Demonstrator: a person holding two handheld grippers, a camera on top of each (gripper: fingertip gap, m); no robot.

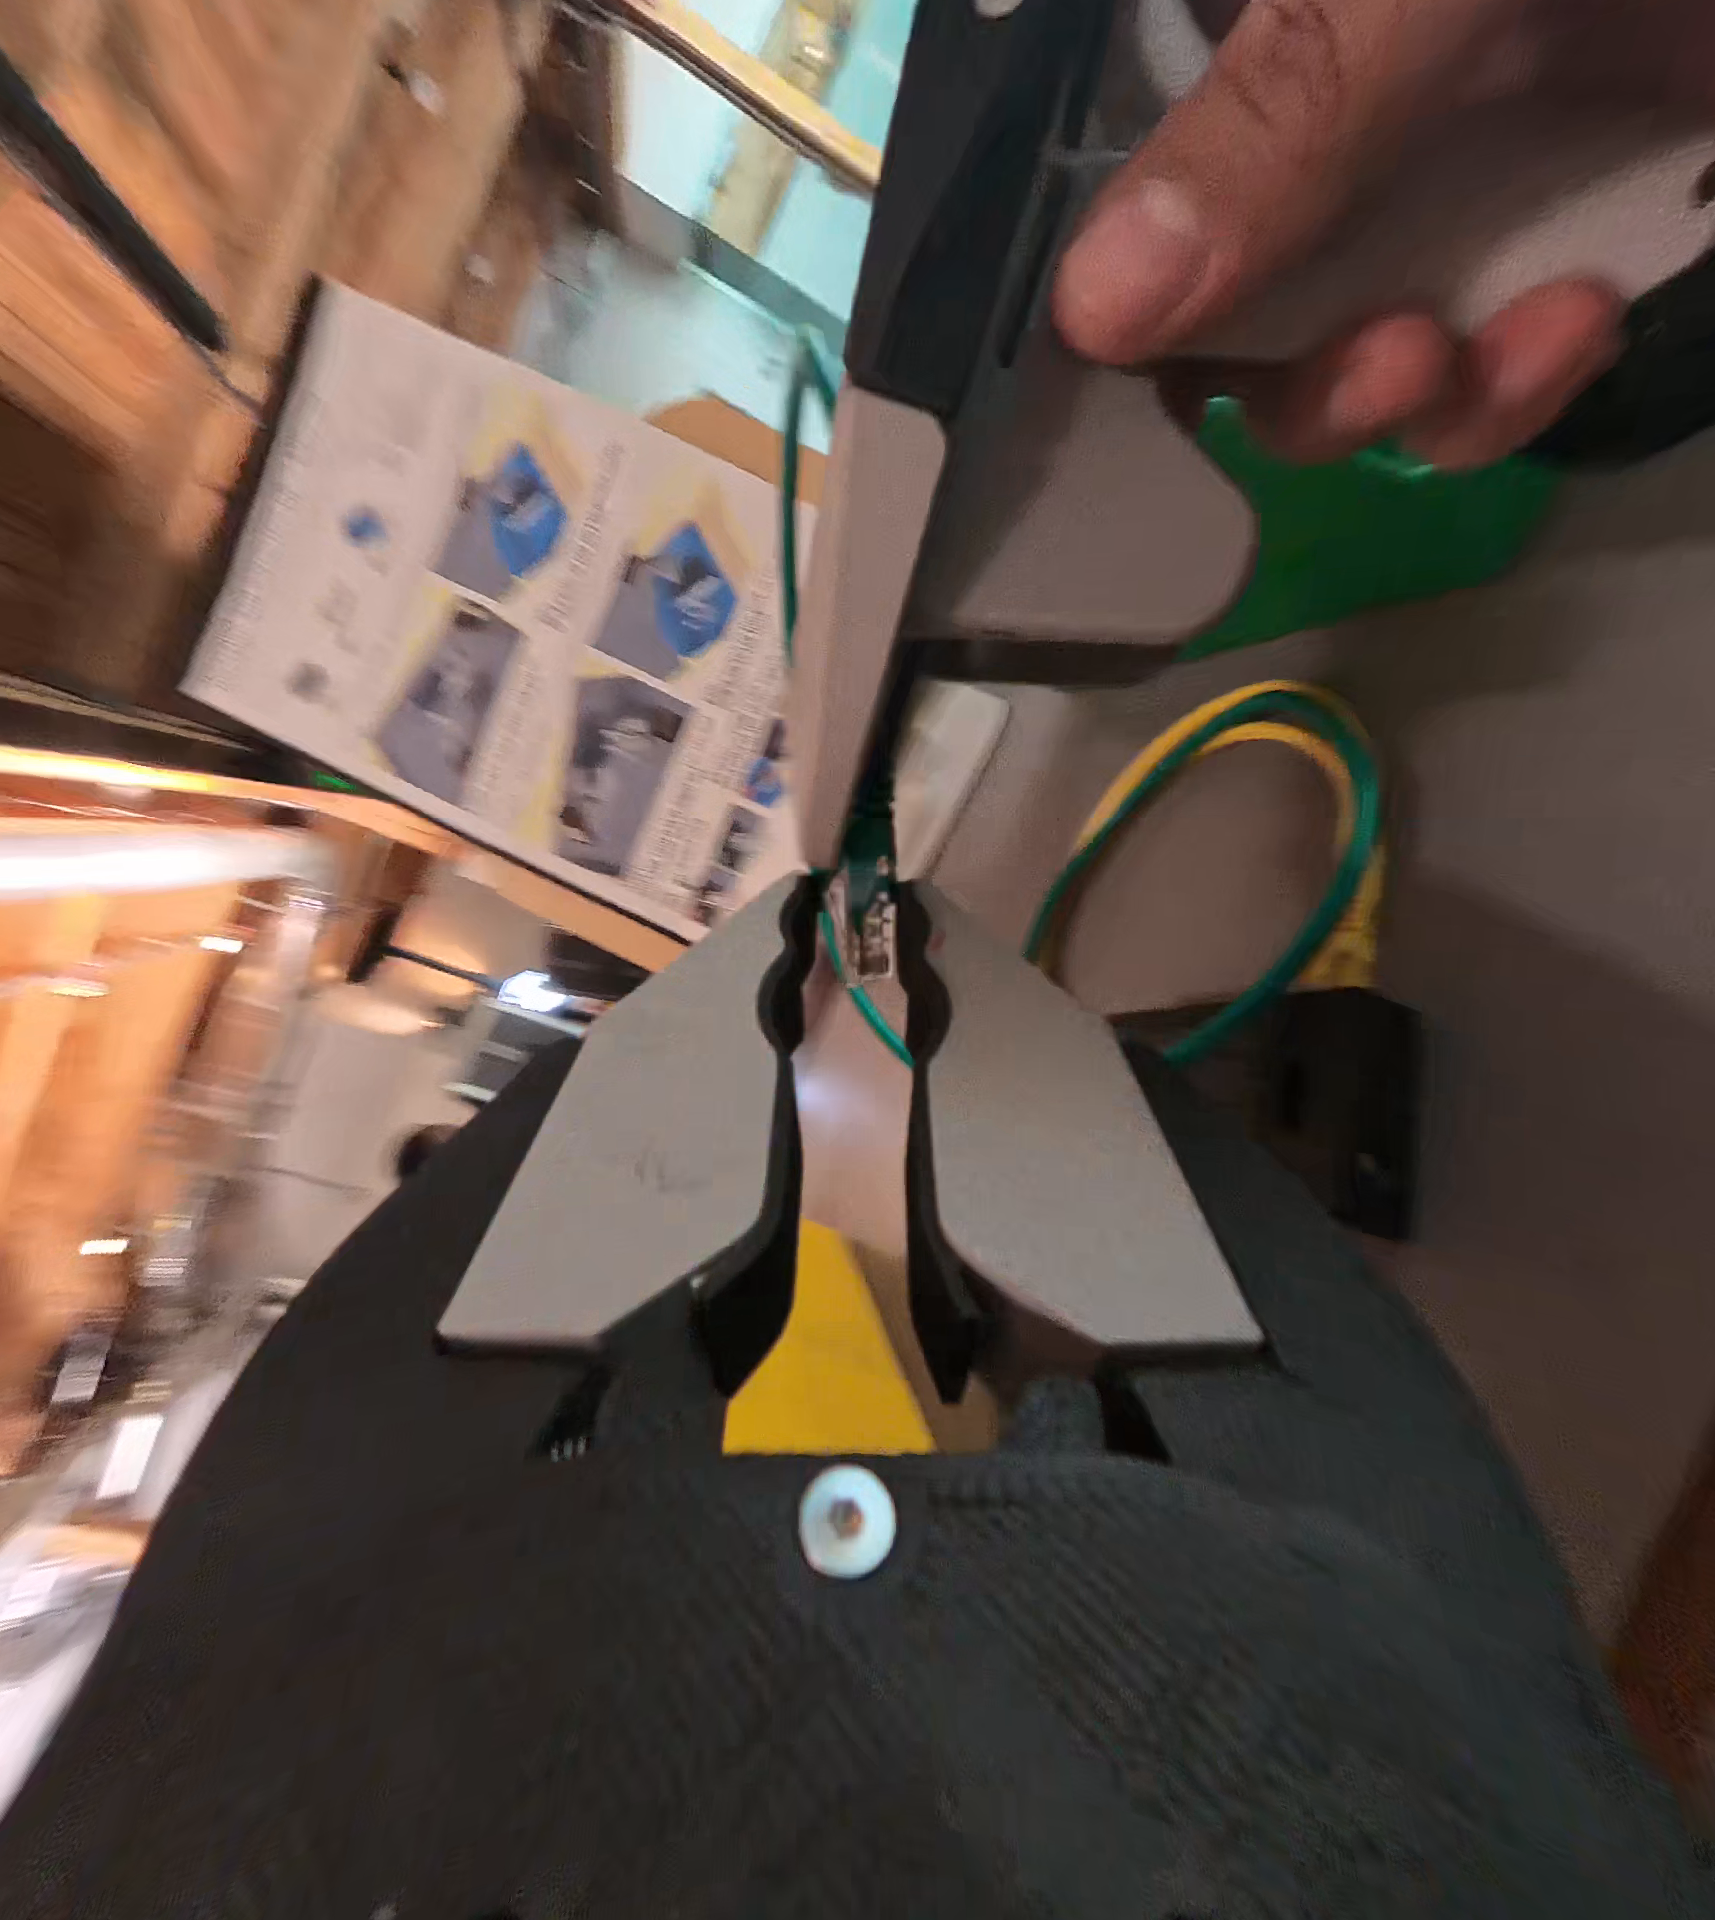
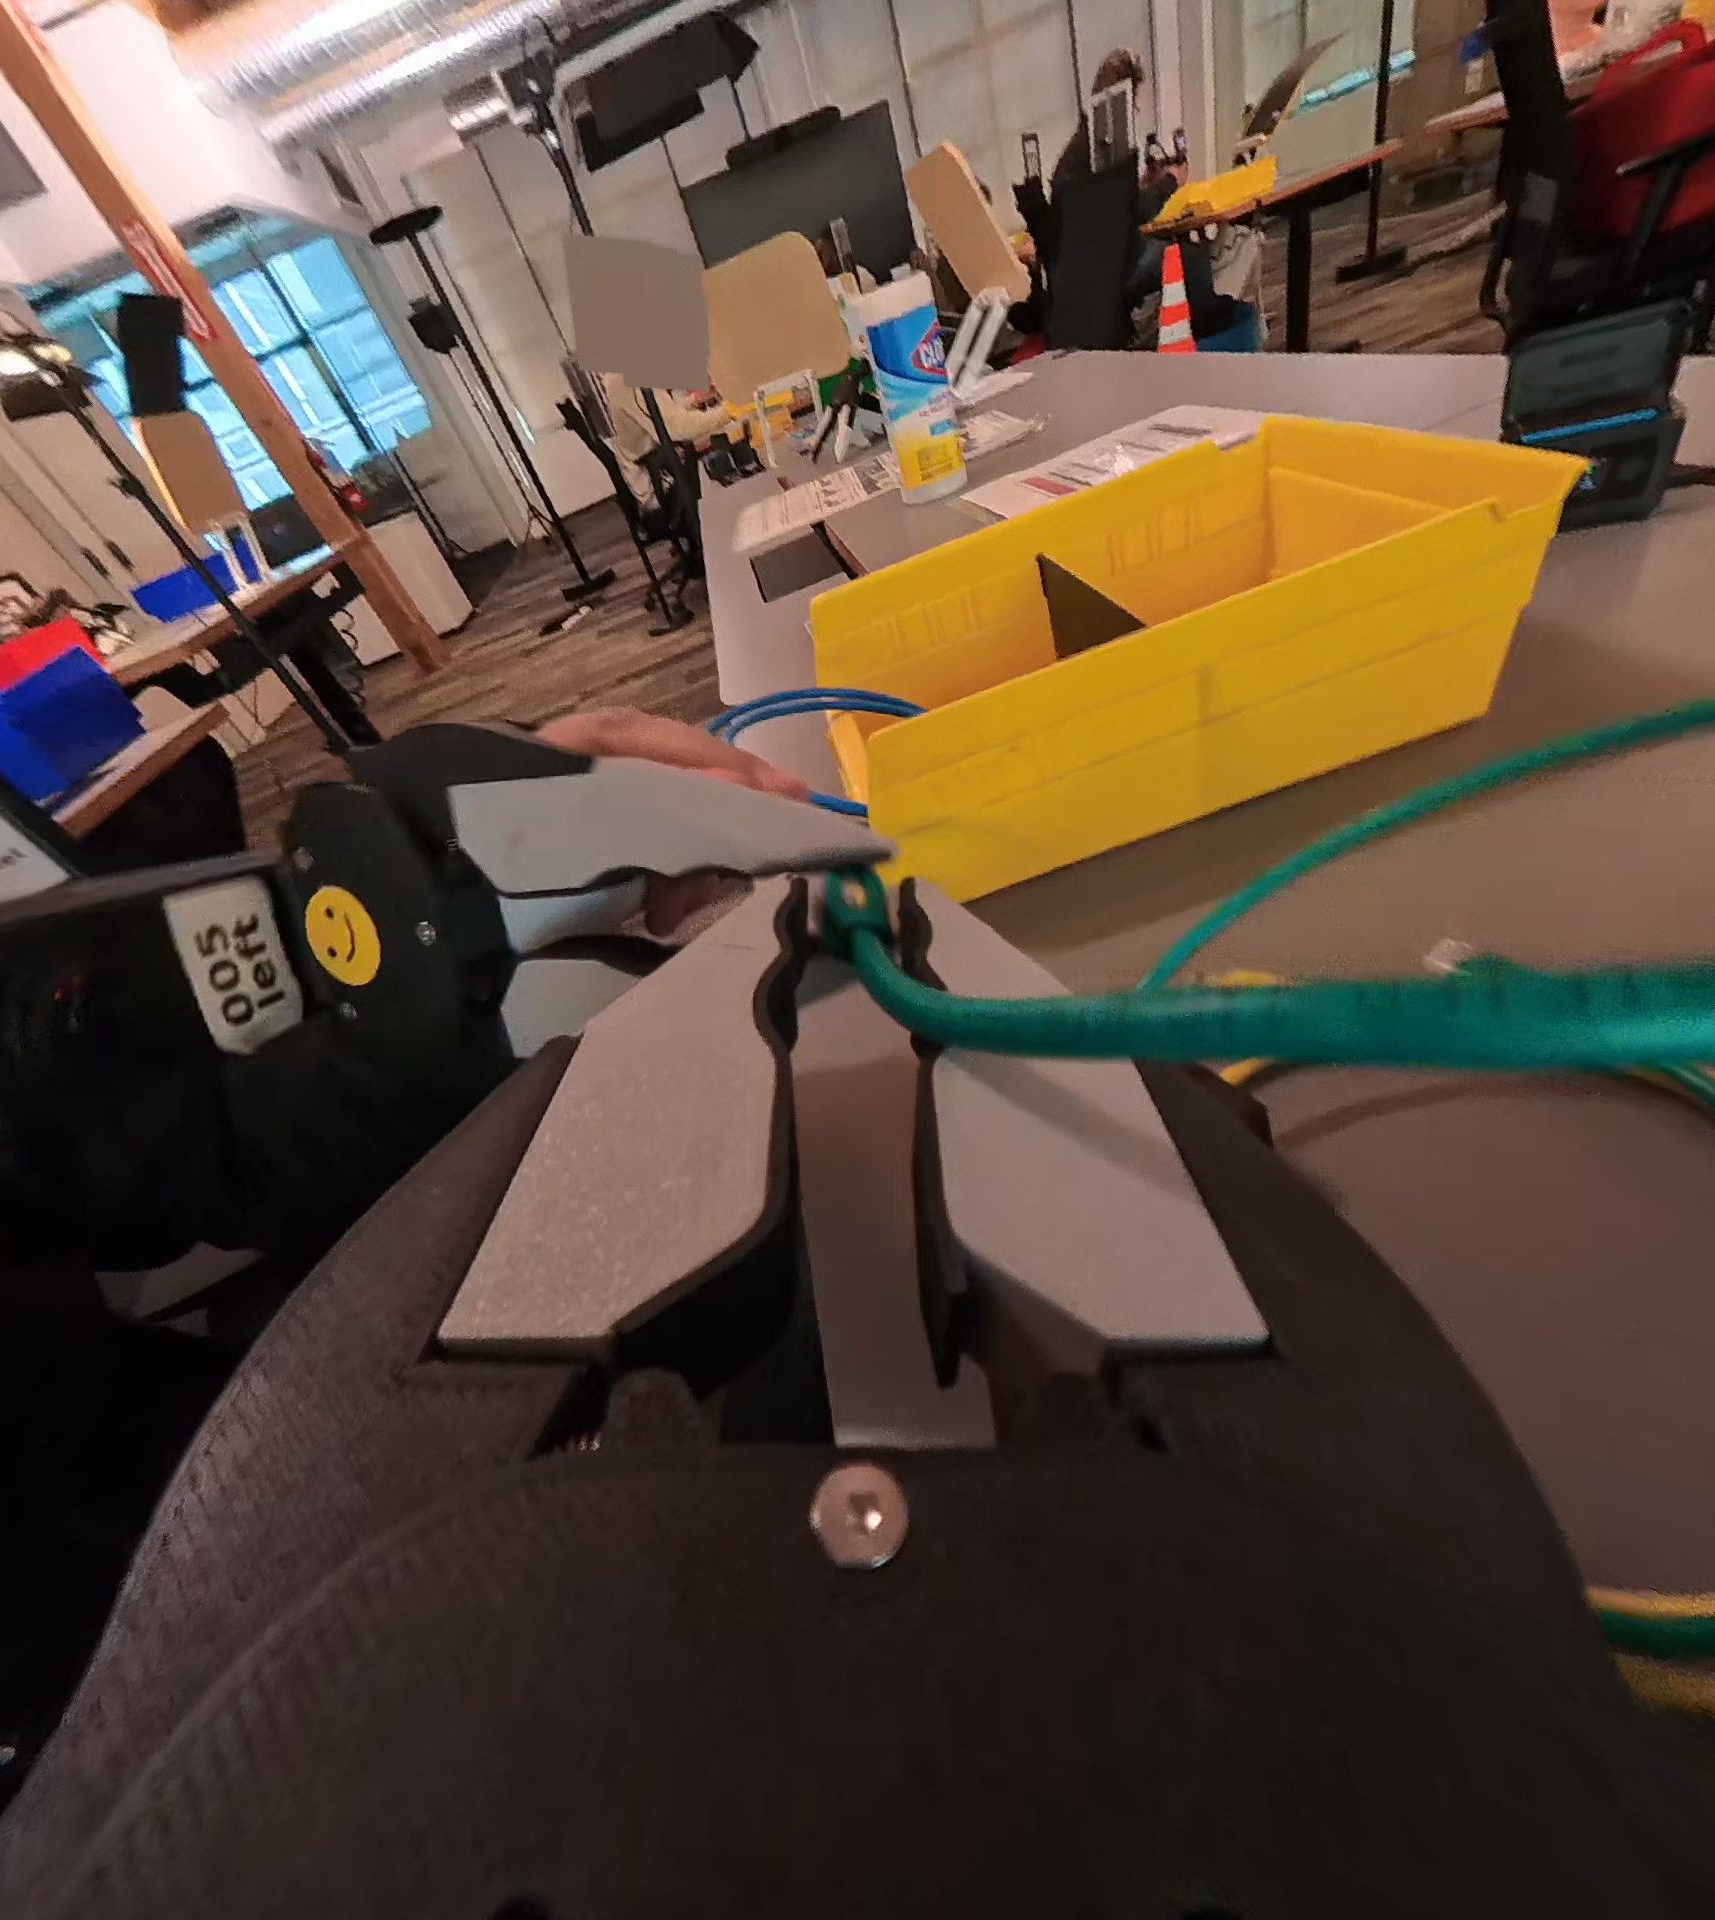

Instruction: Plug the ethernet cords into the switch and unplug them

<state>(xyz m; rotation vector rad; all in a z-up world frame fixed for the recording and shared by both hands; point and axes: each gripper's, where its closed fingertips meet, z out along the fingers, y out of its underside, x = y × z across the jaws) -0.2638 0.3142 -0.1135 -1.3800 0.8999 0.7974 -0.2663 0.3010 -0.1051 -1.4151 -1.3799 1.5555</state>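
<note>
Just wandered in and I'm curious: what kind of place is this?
Probably a shared workshop or lab: long grey tables, light stands, a yellow parts bin and loose network cables.

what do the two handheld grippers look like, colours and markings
Both grippers, left and right, have flat grey angular fingers with black notched inner edges on a textured black body with a silver screw. The left carries a yellow smiley sticker and a white label; the right has a green trigger.
</note>
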